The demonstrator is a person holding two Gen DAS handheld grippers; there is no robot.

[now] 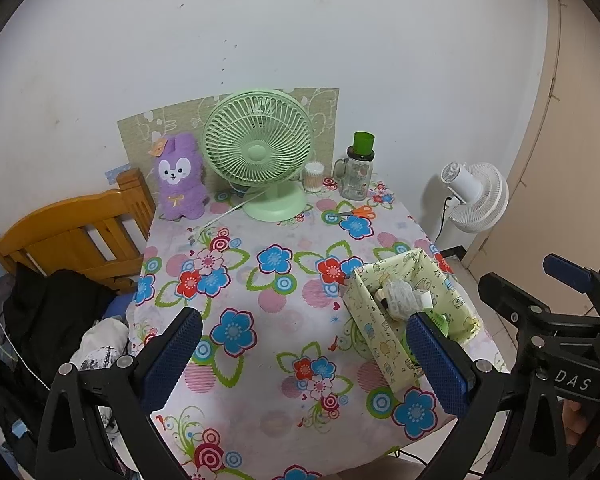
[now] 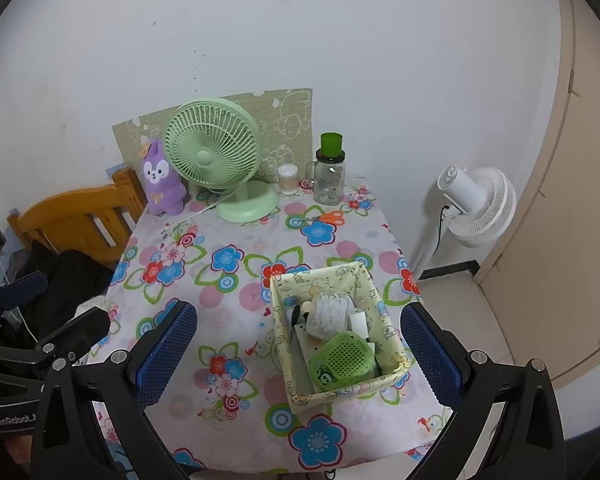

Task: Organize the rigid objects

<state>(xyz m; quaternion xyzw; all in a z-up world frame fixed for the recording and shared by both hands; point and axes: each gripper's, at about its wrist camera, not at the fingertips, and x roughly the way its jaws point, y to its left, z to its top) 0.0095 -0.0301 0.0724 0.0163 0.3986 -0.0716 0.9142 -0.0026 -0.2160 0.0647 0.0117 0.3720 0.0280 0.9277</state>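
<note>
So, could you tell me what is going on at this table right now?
A person holds two grippers above a floral-clothed table. The left gripper and the right gripper are both open and hold nothing. A fabric basket near the right edge already contains a green perforated item and other small things. Orange-handled scissors lie loose by the green fan.

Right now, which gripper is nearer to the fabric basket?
Right. The right gripper has the fabric basket between its open fingers; the left gripper is to the basket's left, only its right finger overlapping it.

Green desk fan (image 1: 259, 151) beside purple plush rabbit (image 1: 179, 176); white fan (image 2: 478, 206) on floor; possibly cotton-swab jar (image 1: 314, 177).
</note>
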